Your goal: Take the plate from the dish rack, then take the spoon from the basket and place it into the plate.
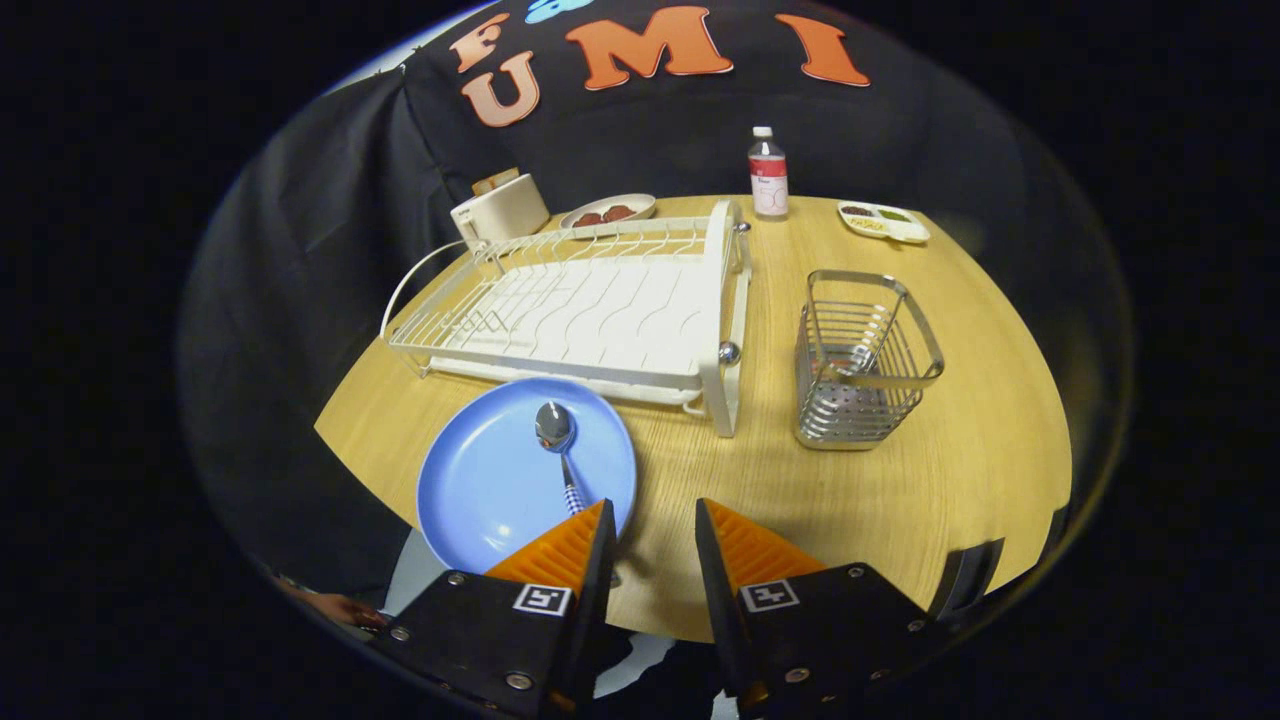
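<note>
Item 1, gripper [650, 520]: held above the near edge of the surface [900, 480]; its two orange fingers are spread apart with nothing between them, bare wood being seen in the gap.

Item 2, plate [480, 490]: blue, laid flat on the surface just in front of the dish rack [590, 300], ahead of the left finger, which overlaps its near rim in the view.

Item 3, spoon [556, 440]: laid in the plate, bowl toward the rack, patterned handle pointed back toward the left fingertip; whether the handle end is touched by that finger cannot be told.

Item 4, basket [865, 360]: wire, upright, to the right of the rack, well apart from the plate; no cutlery can be made out inside.

Item 5, dish rack: white, nothing seen in its slots.

Status: both parts of the task are judged complete, the plate being out of the rack and the spoon resting in it. Only the withdrawal of the gripper is judged to be left.
</note>
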`<action>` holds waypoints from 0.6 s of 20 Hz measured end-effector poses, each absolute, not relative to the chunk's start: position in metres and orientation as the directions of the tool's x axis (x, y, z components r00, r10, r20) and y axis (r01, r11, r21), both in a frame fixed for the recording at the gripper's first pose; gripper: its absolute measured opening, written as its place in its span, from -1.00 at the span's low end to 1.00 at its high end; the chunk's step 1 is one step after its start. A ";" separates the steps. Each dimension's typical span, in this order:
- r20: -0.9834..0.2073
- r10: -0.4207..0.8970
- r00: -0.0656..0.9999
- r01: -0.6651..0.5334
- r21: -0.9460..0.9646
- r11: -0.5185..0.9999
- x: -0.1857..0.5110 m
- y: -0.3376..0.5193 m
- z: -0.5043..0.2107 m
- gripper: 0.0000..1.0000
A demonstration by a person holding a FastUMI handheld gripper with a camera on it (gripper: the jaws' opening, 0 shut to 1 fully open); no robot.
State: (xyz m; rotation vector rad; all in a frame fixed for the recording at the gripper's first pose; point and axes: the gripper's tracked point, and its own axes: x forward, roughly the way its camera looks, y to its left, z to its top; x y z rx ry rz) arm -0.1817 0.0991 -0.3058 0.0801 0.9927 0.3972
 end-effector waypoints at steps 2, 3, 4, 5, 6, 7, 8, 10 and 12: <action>-0.765 0.357 0.536 -0.275 0.242 0.931 -0.164 0.091 -0.281 0.14; -0.745 0.352 0.567 -0.271 0.235 0.934 -0.155 0.085 -0.266 0.22; -0.721 0.346 0.600 -0.268 0.227 0.936 -0.145 0.081 -0.250 0.26; -0.694 0.342 0.634 -0.265 0.220 0.939 -0.134 0.077 -0.233 0.37; -0.663 0.339 0.667 -0.265 0.215 0.940 -0.124 0.074 -0.215 0.42; -0.630 0.335 0.701 -0.264 0.207 0.942 -0.115 0.072 -0.196 0.51; -0.598 0.331 0.730 -0.267 0.196 0.943 -0.107 0.067 -0.178 0.54; -0.542 0.321 0.777 -0.277 0.164 0.947 -0.097 0.061 -0.147 0.63; -0.485 0.316 0.815 -0.282 0.145 0.949 -0.087 0.056 -0.117 0.67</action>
